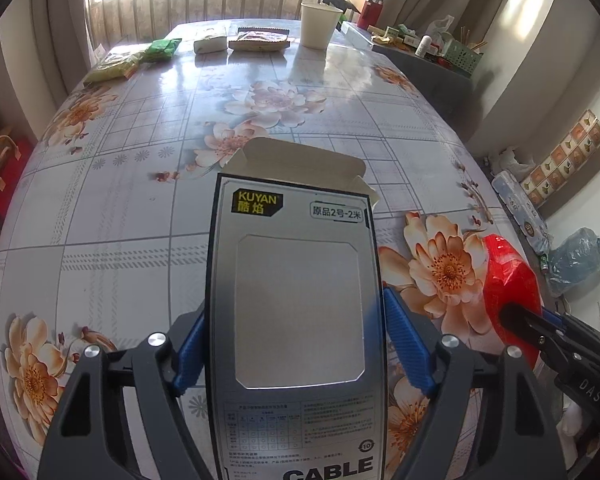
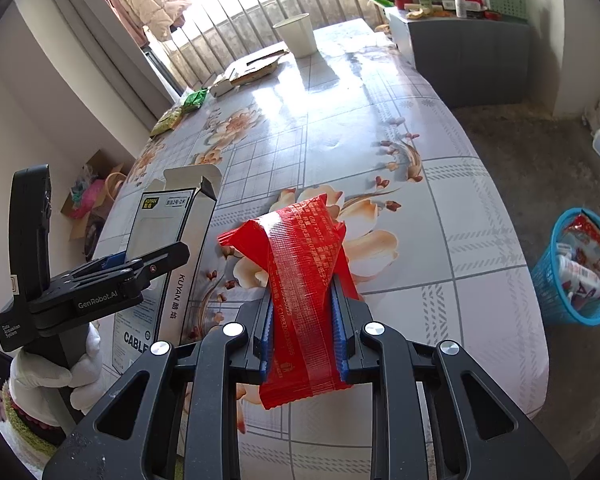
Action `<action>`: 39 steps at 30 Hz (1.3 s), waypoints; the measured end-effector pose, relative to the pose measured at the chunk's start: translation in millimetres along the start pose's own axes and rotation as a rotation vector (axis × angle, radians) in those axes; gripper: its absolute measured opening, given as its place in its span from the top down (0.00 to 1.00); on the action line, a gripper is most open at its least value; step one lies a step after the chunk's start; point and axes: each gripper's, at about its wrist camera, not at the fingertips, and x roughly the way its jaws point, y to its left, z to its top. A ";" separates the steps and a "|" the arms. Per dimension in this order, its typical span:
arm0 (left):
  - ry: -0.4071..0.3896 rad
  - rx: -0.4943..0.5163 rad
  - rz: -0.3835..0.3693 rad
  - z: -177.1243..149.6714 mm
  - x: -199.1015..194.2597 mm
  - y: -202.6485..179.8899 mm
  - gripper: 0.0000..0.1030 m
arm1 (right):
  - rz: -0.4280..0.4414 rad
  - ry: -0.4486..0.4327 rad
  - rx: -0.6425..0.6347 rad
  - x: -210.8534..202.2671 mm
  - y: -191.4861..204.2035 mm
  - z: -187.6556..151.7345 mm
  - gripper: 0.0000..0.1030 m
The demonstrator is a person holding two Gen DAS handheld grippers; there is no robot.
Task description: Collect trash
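A grey cable box (image 1: 296, 240) with its top flap open fills the middle of the left wrist view. My left gripper (image 1: 294, 304) is shut on it, a blue pad against each long side. In the right wrist view the same box (image 2: 172, 216) stands tilted over the table's left side in the left gripper (image 2: 140, 268), which a white-gloved hand (image 2: 52, 372) carries. My right gripper (image 2: 302, 296) is shut on a crumpled red wrapper (image 2: 300, 240) above the flowered tablecloth (image 2: 420, 200). That wrapper (image 1: 508, 276) shows at the right edge of the left wrist view.
On the table's far end lie a white paper cup (image 1: 318, 24), a brown packet (image 1: 258, 40), a white packet (image 1: 210, 43), a green packet (image 1: 162, 49) and a yellow packet (image 1: 114, 65). A blue basket (image 2: 556, 300) holding wrappers stands on the floor at the right.
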 end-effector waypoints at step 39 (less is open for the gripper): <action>-0.019 0.450 -0.456 55.4 -37.2 -311.6 0.28 | -0.225 -0.394 0.614 -189.6 -242.2 -81.5 0.79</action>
